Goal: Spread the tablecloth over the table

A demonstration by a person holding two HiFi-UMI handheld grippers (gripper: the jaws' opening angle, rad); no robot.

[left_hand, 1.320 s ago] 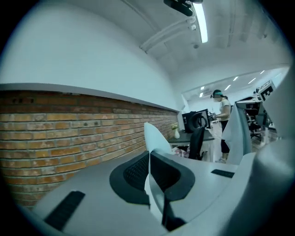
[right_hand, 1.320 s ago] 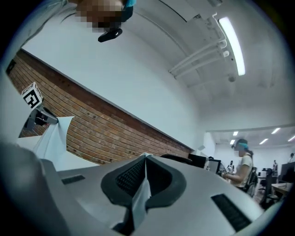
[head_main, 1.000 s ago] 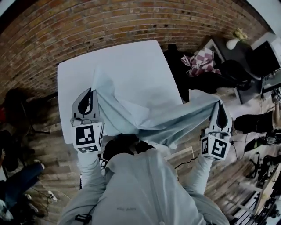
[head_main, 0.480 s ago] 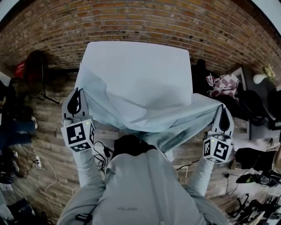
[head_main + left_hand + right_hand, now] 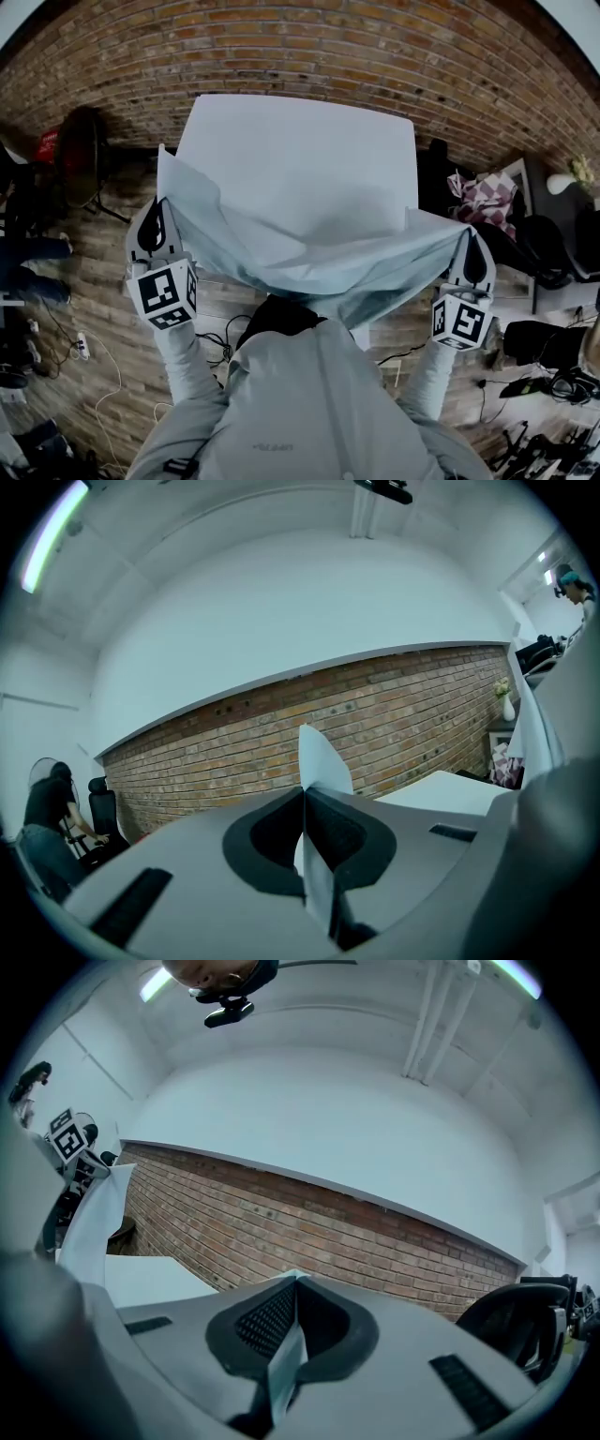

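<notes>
A pale blue tablecloth (image 5: 309, 253) hangs stretched between my two grippers, in front of the near edge of a white table (image 5: 300, 141). My left gripper (image 5: 156, 217) is shut on the cloth's left corner, which sticks up between the jaws as a strip (image 5: 319, 761). My right gripper (image 5: 472, 246) is shut on the right corner, a thin fold (image 5: 286, 1358) pinched between its pads. Both grippers point roughly level toward the brick wall. The cloth sags in the middle over the table's near edge.
A brick wall (image 5: 309, 47) runs behind the table. A fan (image 5: 80, 155) stands at the left, chairs and a checked cloth (image 5: 483, 197) at the right. Cables lie on the wooden floor (image 5: 94, 319). A person (image 5: 52, 822) stands far left.
The table now lies centred ahead of me. Both grippers have swung apart and the cloth is drawn wider and flatter between them.
</notes>
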